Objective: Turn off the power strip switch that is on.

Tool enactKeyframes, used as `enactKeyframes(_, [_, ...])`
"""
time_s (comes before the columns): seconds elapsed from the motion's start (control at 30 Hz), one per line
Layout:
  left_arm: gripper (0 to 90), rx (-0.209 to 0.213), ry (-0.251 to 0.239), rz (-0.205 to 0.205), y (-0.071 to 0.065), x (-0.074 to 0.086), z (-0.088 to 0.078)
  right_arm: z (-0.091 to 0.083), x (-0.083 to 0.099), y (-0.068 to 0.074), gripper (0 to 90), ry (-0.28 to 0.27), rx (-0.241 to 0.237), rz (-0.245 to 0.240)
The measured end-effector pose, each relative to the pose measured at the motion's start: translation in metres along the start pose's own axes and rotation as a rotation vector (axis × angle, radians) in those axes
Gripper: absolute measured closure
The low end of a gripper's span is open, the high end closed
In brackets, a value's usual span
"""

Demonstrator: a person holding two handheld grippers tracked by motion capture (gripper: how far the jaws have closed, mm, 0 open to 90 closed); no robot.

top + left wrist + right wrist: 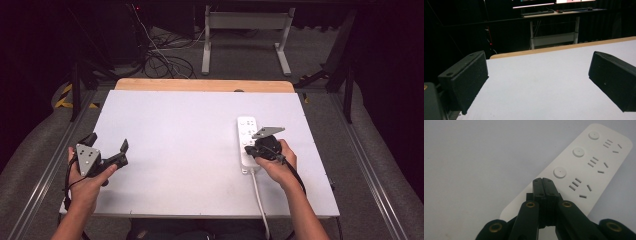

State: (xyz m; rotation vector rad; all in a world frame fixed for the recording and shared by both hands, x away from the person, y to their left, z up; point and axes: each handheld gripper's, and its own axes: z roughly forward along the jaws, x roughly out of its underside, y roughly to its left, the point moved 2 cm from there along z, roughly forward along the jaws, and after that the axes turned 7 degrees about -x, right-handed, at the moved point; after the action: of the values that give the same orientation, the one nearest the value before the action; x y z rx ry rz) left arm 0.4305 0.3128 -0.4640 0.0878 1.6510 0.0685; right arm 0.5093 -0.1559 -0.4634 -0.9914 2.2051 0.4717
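The white power strip [584, 165] lay flat on the counter [190, 150], toward its right side, sockets empty, nothing plugged in. The right gripper [543, 183], fingers pressed together and holding nothing, hovered over the nearest round button, apparently about to press it. The left gripper [107, 150] rested apart, fingers wide. No containers were present.

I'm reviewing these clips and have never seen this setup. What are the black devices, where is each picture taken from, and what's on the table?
A person holds a hand-held two-jaw gripper in each hand at a white table. The high view looks down from above the person's side. Each gripper view comes from a camera riding on that gripper. The left gripper hangs over bare table, jaws wide apart, holding nothing. The right gripper has its jaws closed together, tips over a white power strip beside one of its round buttons. The strip's cable runs off the near edge.
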Motion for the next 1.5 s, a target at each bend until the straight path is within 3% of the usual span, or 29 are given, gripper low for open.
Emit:
enactKeyframes(1.13, [3.2,0.005,0.001,0.013,-0.0011,0.0004,0.0,0.0059,0.0047,-0.0006,90.0,-0.027,0.0,0.075])
enactKeyframes(1.5, [3.3,0.005,0.003,0.013,-0.0012,0.0005,-0.0003,0.0066,0.0035,0.0023,90.0,-0.018,0.028,0.068])
